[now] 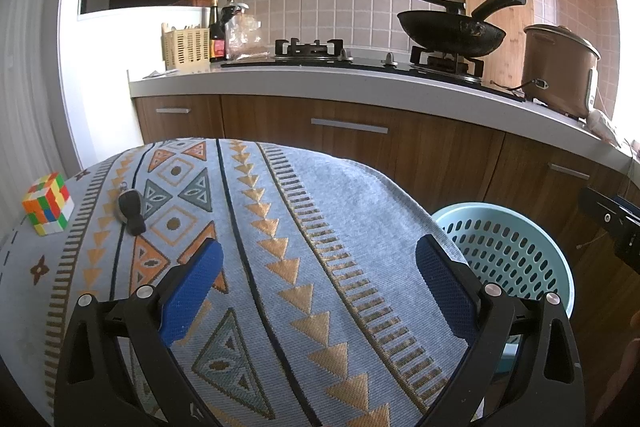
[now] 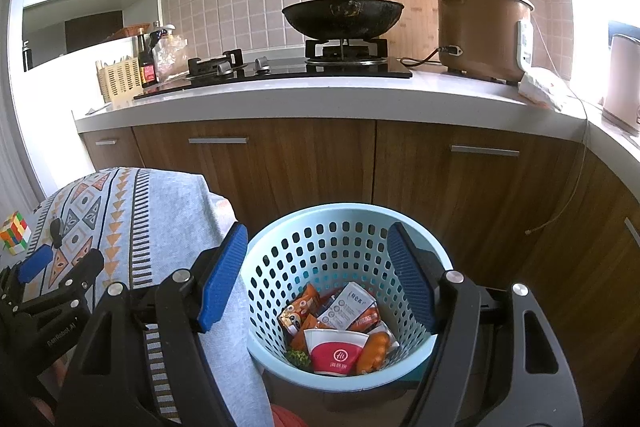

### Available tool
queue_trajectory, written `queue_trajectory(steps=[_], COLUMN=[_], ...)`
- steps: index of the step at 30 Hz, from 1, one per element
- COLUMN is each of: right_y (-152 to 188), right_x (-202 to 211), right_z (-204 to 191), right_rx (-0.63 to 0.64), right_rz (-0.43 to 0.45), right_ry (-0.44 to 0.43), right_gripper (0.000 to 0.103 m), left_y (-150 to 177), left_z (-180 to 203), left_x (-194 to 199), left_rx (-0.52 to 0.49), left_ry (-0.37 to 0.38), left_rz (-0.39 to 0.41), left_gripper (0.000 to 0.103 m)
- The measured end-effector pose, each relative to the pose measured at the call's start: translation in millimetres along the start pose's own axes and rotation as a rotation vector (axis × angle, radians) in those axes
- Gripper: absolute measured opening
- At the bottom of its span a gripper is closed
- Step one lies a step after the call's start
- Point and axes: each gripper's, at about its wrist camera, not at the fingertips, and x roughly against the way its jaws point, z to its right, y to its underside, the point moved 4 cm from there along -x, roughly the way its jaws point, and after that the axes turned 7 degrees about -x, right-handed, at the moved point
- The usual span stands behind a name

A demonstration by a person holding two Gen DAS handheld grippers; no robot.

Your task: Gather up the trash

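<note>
Both of your grippers, left gripper (image 1: 318, 281) and right gripper (image 2: 318, 277), hang released and empty. Wrappers (image 2: 340, 319) already fill the blue basket (image 2: 280, 227) below the surface (image 1: 320, 227), so collecting looks done.

One basket (image 2: 340, 227), one cube (image 1: 47, 203), one key fob (image 1: 131, 211) (wrappers uncountable)

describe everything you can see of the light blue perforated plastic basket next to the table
The light blue perforated plastic basket is round, with a smooth solid rim and walls pierced by rows of oval holes. It stands upright on the floor in front of the wooden cabinets, beside the cloth-covered table's edge. Inside lie snack wrappers, a red and white paper cup, an orange piece and something green. The open right gripper hovers above it without touching.
</note>
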Motion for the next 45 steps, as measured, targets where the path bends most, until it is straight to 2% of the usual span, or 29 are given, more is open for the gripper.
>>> queue_trajectory(steps=[28,39,42,45], right_y=[3,6,5,3], right_x=[-1,15,20,24], right_z=[3,4,6,6], right_rx=[-0.003,-0.009,-0.018,-0.023], right_rz=[-0.002,0.024,0.029,0.034], right_ry=[0.001,0.009,0.012,0.013], right_gripper=[0.068,0.068,0.068,0.068], left_y=[0,-3,-6,-9], left_z=[-1,-6,-9,-13], left_x=[0,12,16,23], left_rx=[-0.003,0.012,0.025,0.014], left_ry=[-0.001,-0.034,0.014,0.014], left_rz=[-0.002,0.003,-0.024,-0.027], left_gripper=[0.095,0.095,0.096,0.096])
